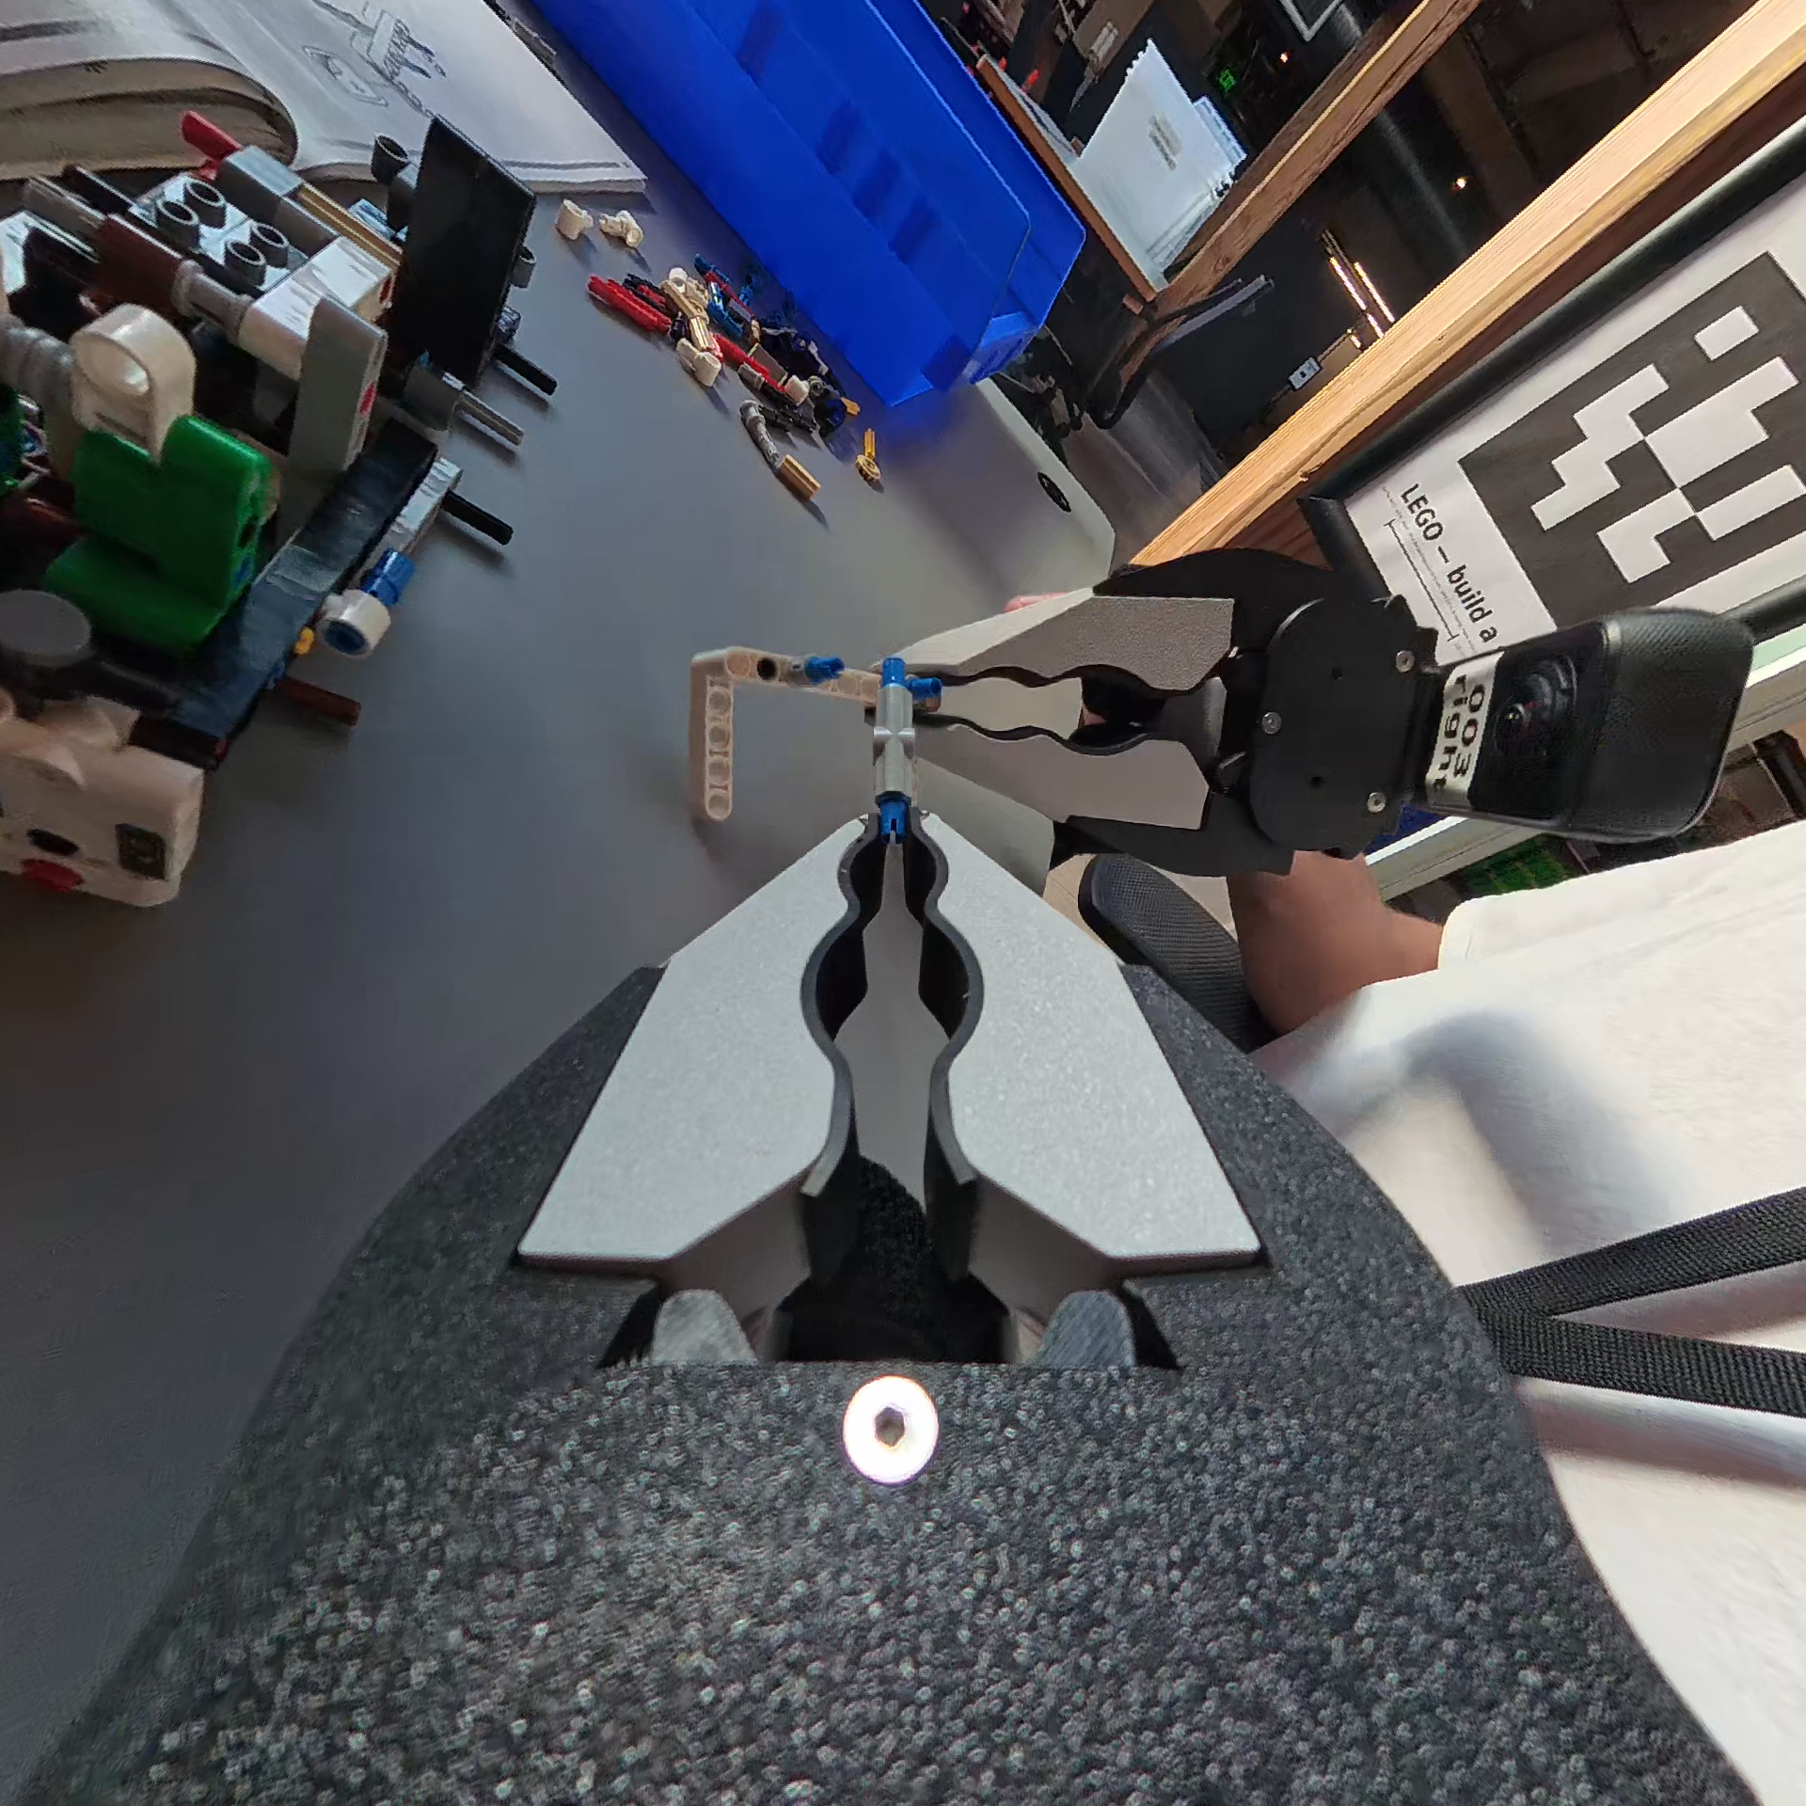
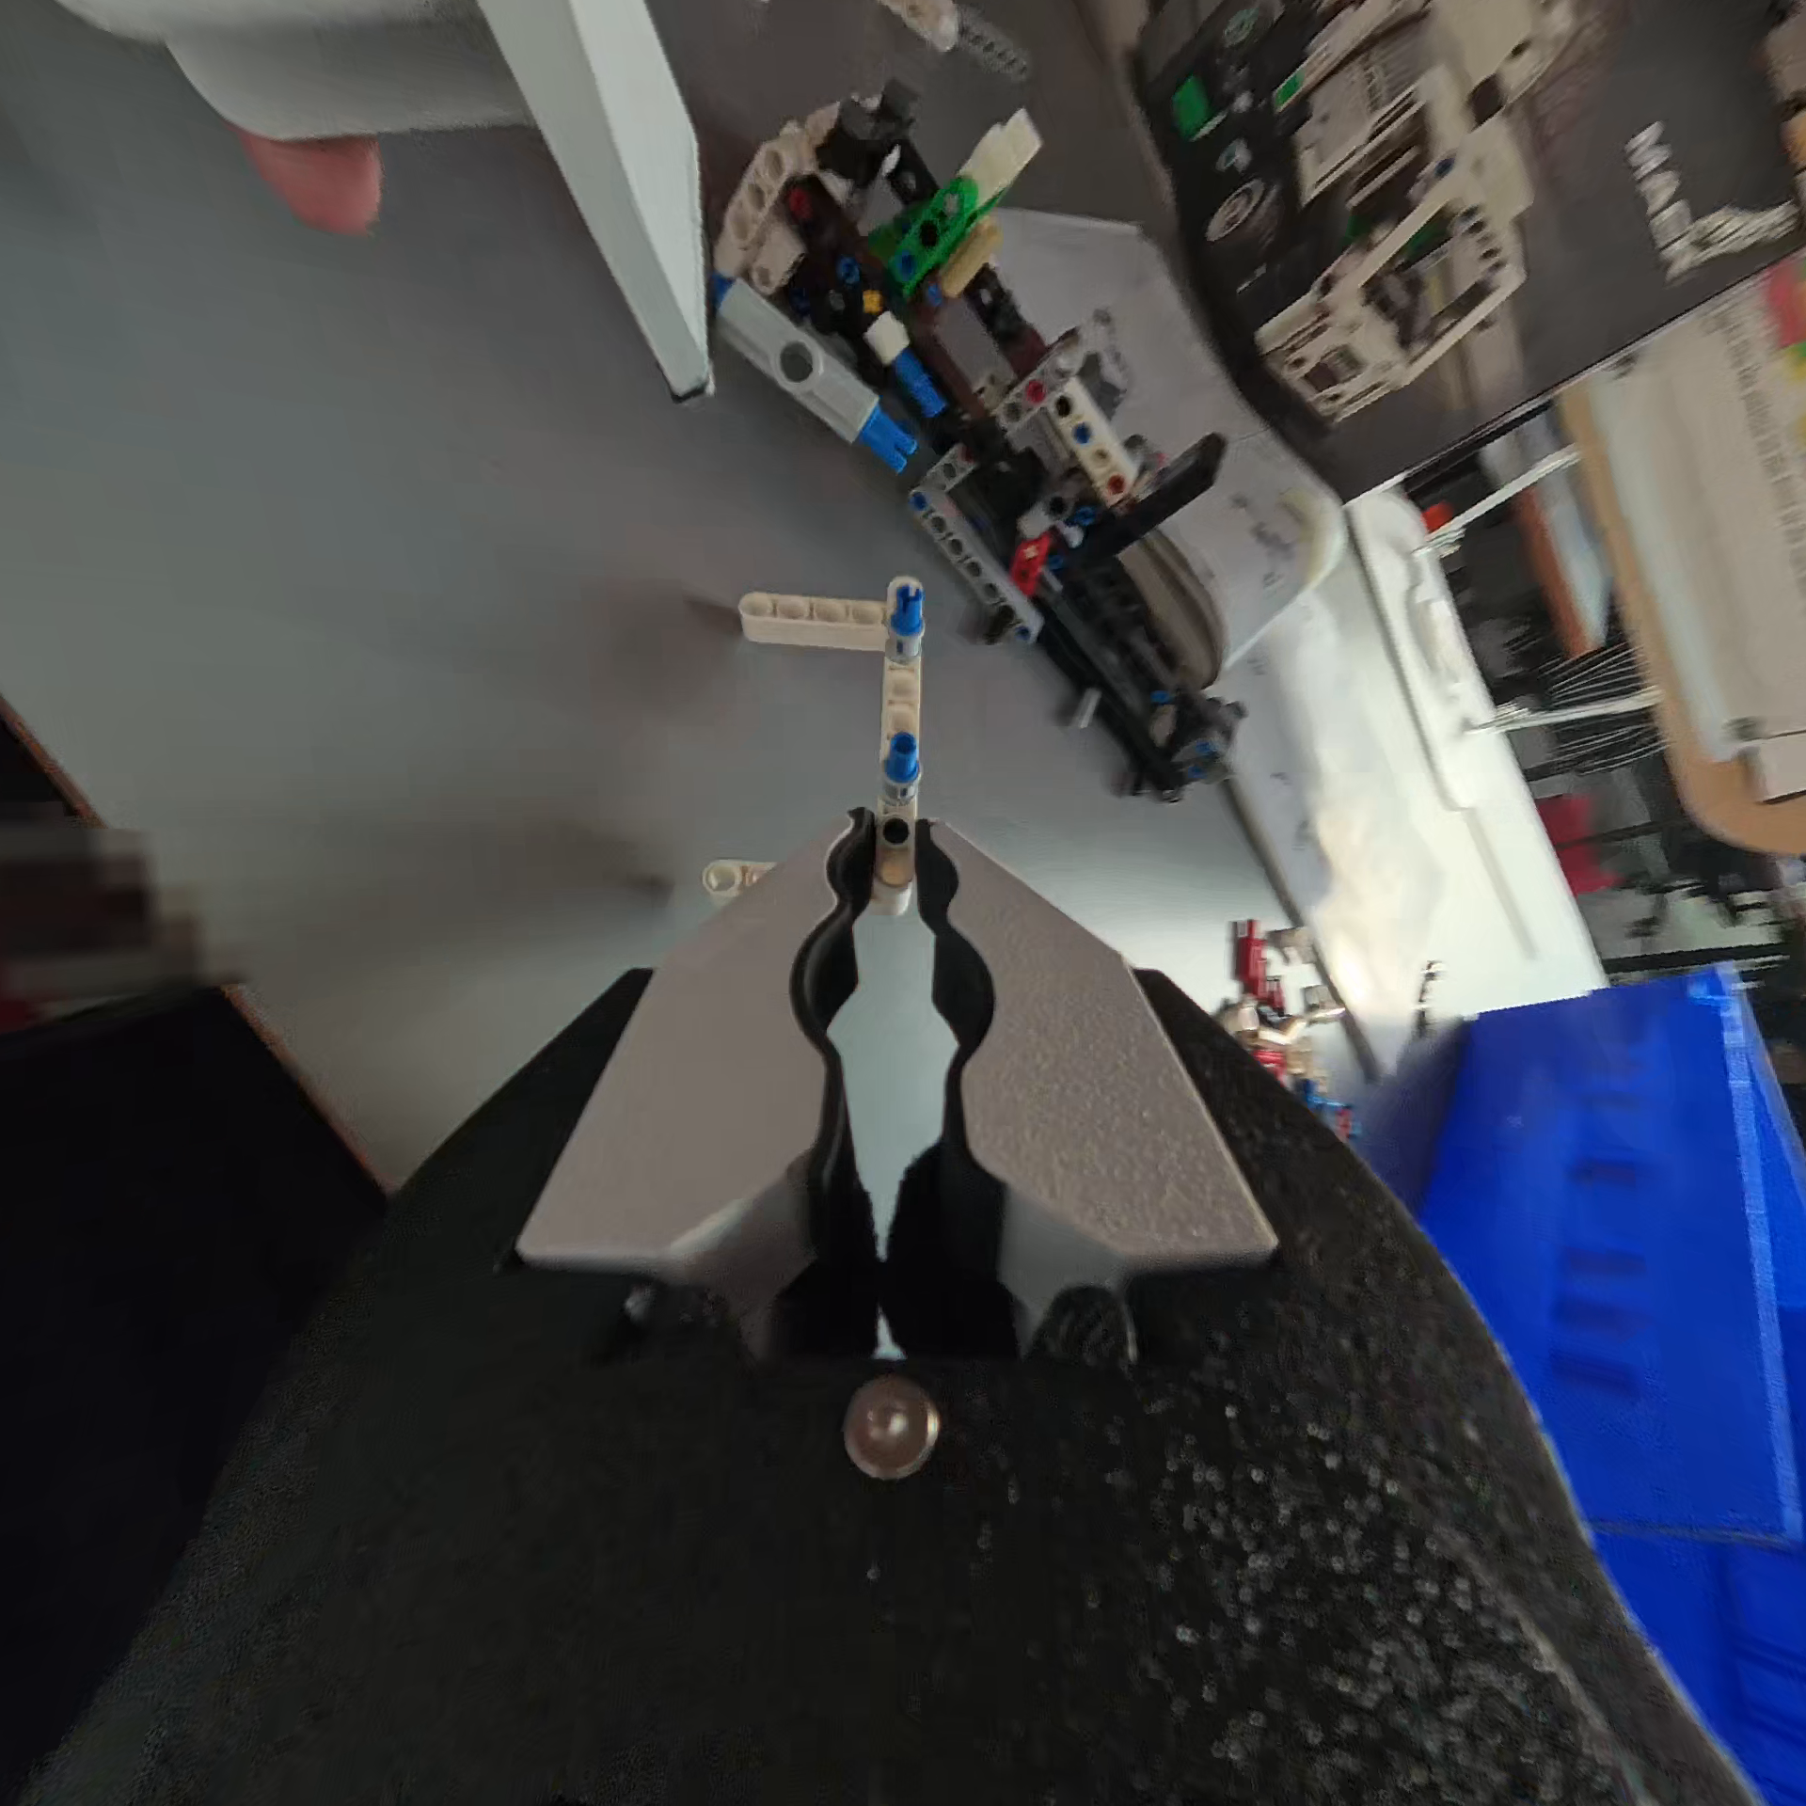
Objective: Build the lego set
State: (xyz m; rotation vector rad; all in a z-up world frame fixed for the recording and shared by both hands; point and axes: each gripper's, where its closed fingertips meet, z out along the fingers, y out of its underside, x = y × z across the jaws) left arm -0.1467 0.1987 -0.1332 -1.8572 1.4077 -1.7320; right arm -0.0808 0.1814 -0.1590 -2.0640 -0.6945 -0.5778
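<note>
My right gripper (image 2: 891,831) is shut on one end of a white L-shaped beam (image 2: 901,684) and holds it above the grey table. Two blue-and-grey pins (image 2: 900,767) stand out of the beam. In the left wrist view the right gripper (image 1: 924,696) comes in from the right with the beam (image 1: 718,728). A grey connector (image 1: 894,738) with blue pins hangs from the beam beside the right fingertips. My left gripper (image 1: 889,831) is shut on the connector's lower blue pin (image 1: 889,819). I cannot make out the left gripper in the right wrist view.
A partly built model (image 1: 176,489) (image 2: 977,391) stands on the table (image 1: 586,880). A pile of loose parts (image 1: 743,342) lies beside blue bins (image 1: 880,195) (image 2: 1612,1270). An instruction booklet (image 1: 293,78), the set's box (image 2: 1466,195) and the person's arm (image 1: 1319,928) are nearby.
</note>
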